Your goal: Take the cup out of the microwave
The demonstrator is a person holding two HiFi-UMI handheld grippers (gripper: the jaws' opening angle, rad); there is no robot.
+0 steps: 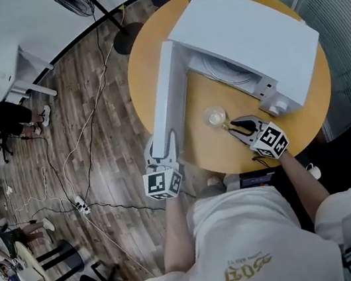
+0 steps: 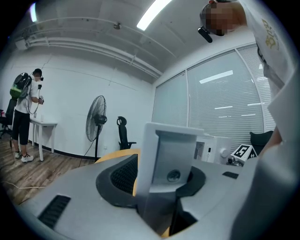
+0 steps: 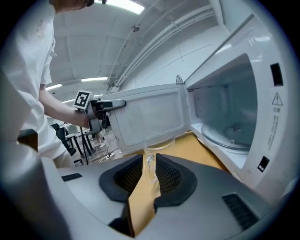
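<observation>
Glass cup (image 1: 215, 117) sits on table (image 1: 146, 47) just off right gripper (image 1: 232, 123) tips, jaws apart, not clamping it; left gripper (image 1: 161, 149) clamps microwave door (image 1: 172, 93).

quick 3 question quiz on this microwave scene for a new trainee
1. True or false: the glass cup stands inside the microwave.
2. What is the left gripper clamped on? A) the glass cup B) the microwave door C) nothing
3. Fill in: the glass cup stands on the round ___ table.
Key: 1 false; 2 B; 3 wooden
</observation>
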